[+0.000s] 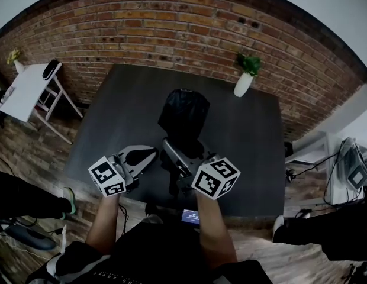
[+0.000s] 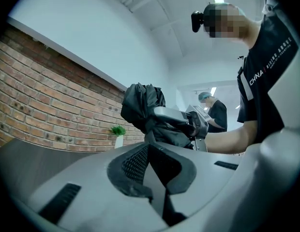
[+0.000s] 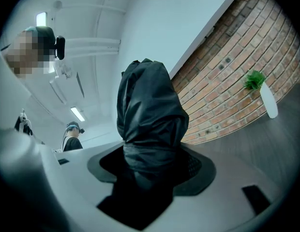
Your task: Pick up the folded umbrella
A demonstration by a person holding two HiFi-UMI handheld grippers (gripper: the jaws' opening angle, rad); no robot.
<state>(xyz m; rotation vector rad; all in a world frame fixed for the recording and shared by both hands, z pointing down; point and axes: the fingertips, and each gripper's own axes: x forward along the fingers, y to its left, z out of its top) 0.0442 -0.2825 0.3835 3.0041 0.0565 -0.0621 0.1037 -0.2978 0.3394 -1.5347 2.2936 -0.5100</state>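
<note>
Head view: the black folded fabric umbrella point(image 1: 183, 114) stands upright over the dark grey table point(image 1: 248, 152), clamped low by the right gripper point(image 1: 179, 161), so the pickup looks essentially done.

Left gripper view: the left gripper point(image 2: 149, 151) is pressed together and empty, with the umbrella just beyond it.

Right gripper view: the jaws pinch the umbrella's lower end.

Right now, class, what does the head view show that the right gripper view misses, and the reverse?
Head view only: the left gripper and a white side table. Right gripper view only: the right gripper seen clamped on the folded umbrella, plus a ceiling light. Both: the folded umbrella, the white vase, the brick wall.
</note>
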